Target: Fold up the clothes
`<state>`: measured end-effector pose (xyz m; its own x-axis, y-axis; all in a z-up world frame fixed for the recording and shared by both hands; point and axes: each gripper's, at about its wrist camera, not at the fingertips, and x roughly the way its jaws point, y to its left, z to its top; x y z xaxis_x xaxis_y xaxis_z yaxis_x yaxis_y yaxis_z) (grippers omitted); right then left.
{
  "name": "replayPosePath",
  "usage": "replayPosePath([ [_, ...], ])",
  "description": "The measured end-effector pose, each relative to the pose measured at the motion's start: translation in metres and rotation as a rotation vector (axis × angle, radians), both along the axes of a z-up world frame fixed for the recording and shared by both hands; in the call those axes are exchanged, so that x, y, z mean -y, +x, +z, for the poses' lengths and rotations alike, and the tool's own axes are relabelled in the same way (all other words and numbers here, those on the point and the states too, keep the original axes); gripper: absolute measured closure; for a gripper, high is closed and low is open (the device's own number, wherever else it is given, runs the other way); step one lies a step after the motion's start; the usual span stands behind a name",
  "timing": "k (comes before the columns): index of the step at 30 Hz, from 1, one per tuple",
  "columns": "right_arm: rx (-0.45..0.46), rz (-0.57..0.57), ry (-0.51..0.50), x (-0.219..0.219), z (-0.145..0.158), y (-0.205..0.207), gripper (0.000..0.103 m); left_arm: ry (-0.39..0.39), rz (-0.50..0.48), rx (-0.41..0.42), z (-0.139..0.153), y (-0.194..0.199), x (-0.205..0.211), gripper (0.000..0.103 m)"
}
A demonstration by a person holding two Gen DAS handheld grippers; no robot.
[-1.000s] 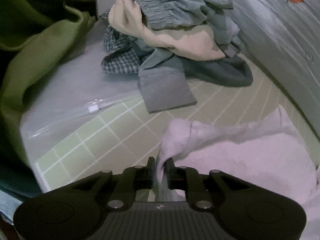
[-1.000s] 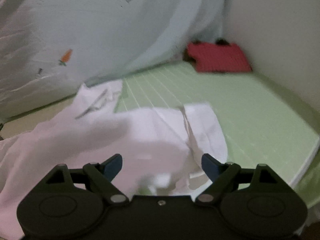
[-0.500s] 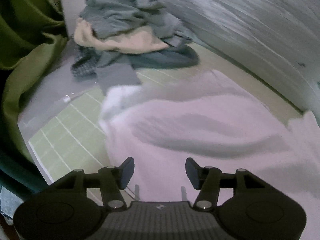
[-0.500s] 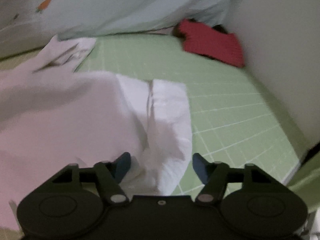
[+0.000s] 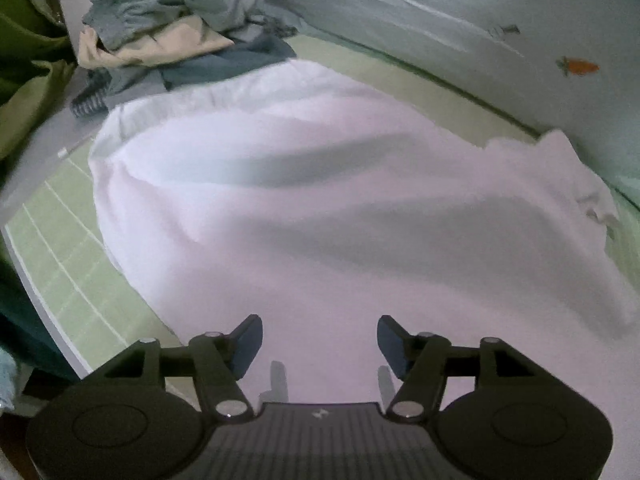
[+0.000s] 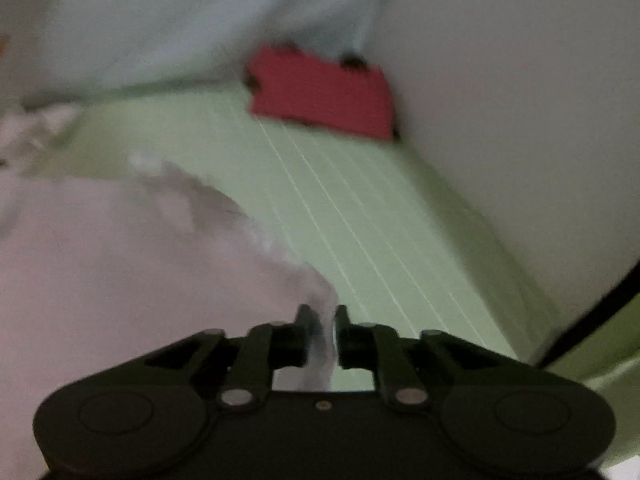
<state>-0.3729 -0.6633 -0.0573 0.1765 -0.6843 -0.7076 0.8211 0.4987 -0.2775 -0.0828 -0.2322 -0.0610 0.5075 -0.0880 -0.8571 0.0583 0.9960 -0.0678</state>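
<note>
A large white garment lies spread over the green gridded mat, rumpled in broad folds. My left gripper hovers open just above its near part, nothing between the fingers. In the right wrist view the same white garment fills the lower left. My right gripper is shut on a bunched edge of it, which stands up between the fingertips. The right view is blurred by motion.
A heap of grey, beige and checked clothes sits at the far left of the mat. A folded red garment lies at the far corner by the white wall. A pale blue sheet with a carrot print hangs behind.
My left gripper let go of the white garment's corner and opened, then pulled back over the cloth. My right gripper, open before, closed on the garment's right edge.
</note>
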Motion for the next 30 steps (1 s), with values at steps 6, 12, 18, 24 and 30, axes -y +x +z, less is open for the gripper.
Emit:
replayPosePath([
  [6, 0.117, 0.041, 0.073, 0.021, -0.008, -0.012, 0.033, 0.04, -0.012, -0.003, 0.001, -0.014, 0.019, 0.032],
  [12, 0.15, 0.056, 0.174, 0.026, -0.021, 0.011, 0.029, 0.078, 0.004, -0.003, 0.008, -0.019, 0.023, 0.024],
  [18, 0.155, 0.158, 0.181, 0.01, -0.024, 0.046, 0.012, 0.125, 0.045, 0.015, 0.023, -0.011, 0.007, 0.019],
  [24, 0.221, 0.24, 0.172, 0.002, -0.014, 0.09, 0.0, 0.148, 0.058, 0.023, 0.033, 0.016, -0.016, 0.014],
  [30, 0.322, 0.253, 0.177, -0.012, 0.001, 0.142, 0.0, 0.148, 0.062, 0.036, 0.036, 0.069, -0.041, 0.014],
])
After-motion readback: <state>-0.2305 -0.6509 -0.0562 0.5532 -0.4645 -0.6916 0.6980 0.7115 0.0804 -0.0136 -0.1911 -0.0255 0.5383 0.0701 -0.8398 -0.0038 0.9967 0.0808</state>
